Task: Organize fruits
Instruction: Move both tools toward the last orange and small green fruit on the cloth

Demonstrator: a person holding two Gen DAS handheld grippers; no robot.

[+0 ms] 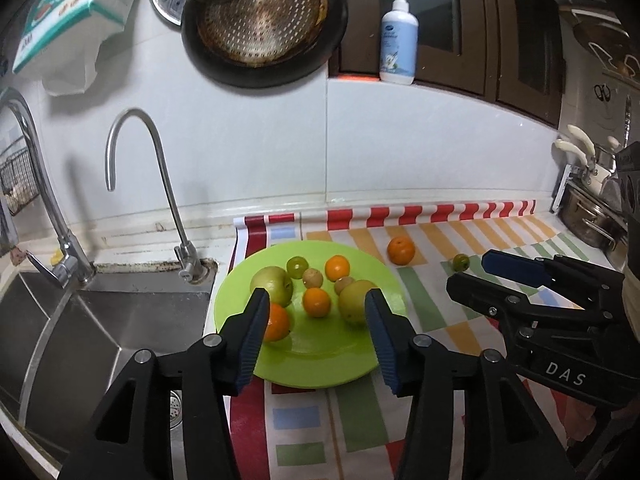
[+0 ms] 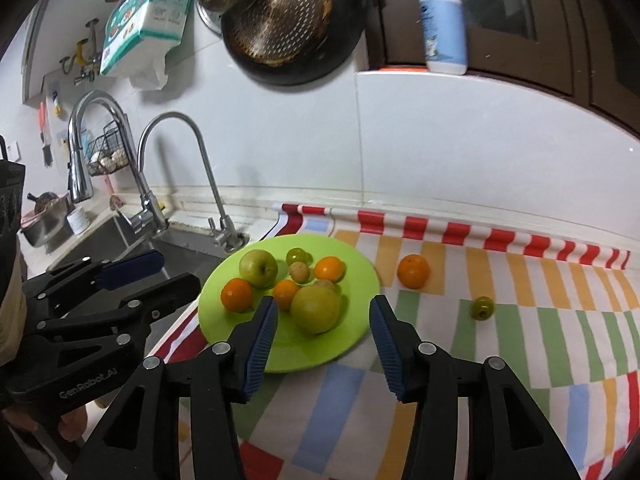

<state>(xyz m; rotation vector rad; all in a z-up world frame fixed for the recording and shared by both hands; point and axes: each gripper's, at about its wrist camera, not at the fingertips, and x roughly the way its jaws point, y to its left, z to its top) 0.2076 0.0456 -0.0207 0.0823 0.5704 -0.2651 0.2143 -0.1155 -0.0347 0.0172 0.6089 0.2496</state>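
Now | left gripper (image 1: pixel 316 312) spread, empty | right gripper (image 2: pixel 323 320) spread, empty | green plate (image 2: pixel 360 312) holds roughly eight fruits | orange (image 2: pixel 413 271), green fruit (image 2: pixel 482 307) on cloth

Striped counter cloth (image 2: pixel 520 344) under green plate (image 2: pixel 360 320), loose orange (image 2: pixel 413 271), small green fruit (image 2: pixel 482 307).

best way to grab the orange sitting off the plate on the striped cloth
Grip the loose orange across its widest middle, coming from above with the open right gripper, a finger on each side. It is round, so no side is better, and it sits alone on the cloth, clear of the green plate.
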